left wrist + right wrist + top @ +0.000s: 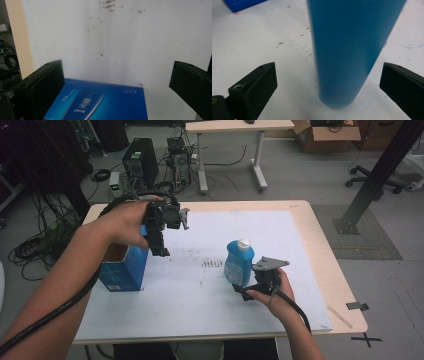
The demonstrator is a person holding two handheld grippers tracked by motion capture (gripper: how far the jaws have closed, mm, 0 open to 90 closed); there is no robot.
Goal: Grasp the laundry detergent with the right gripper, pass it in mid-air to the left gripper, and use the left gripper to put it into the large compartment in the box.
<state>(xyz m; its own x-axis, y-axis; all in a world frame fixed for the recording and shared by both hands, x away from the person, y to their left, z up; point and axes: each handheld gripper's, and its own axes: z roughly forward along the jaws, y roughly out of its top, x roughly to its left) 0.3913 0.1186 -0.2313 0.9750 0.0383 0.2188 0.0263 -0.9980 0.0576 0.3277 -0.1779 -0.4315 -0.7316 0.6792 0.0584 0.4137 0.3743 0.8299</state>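
My right hand-held gripper (pixel 328 82) stands released around the one blue bottle (pixel 239 263).
I see a glossy blue bottle with a white cap, upright on the tabletop (pixel 300 225), between the parted jaws without touching them. My left hand-held gripper (pixel 116 85), also released, hovers over one blue box (pixel 124 269) at nine o'clock; its white print is unreadable.

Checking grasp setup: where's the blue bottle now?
High view: blue bottle stands upright right of centre on the white mat, between the open right gripper jaws.
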